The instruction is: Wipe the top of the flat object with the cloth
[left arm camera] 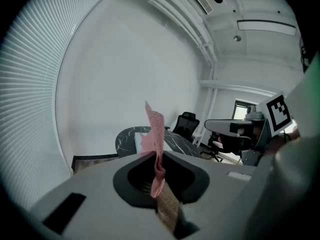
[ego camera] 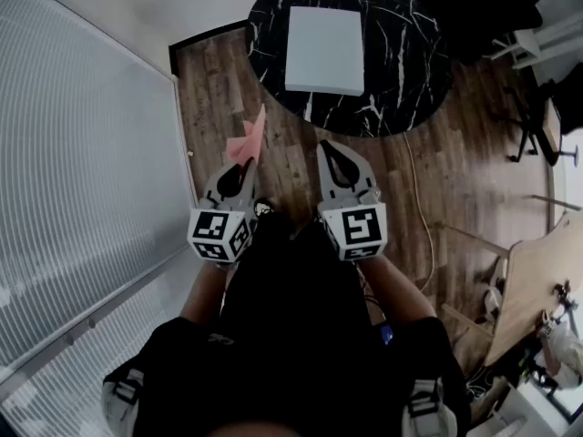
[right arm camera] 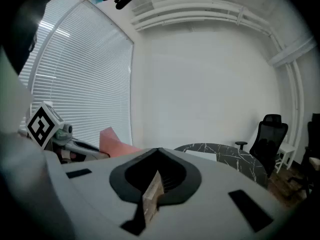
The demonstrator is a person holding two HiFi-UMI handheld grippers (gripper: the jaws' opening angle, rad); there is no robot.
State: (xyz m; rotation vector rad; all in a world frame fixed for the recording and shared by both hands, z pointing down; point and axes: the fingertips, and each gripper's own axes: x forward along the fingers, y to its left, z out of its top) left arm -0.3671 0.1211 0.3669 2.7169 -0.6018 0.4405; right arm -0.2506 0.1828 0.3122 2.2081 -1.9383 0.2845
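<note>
Left gripper pinches a thin, pink, crumpled cloth standing upward; right gripper closed, empty; the far white square slab lies on a black marbled table

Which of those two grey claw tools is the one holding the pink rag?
The left gripper: its jaws pinch the pink cloth, which sticks out beyond them. The right gripper is shut with nothing between its jaws.
</note>
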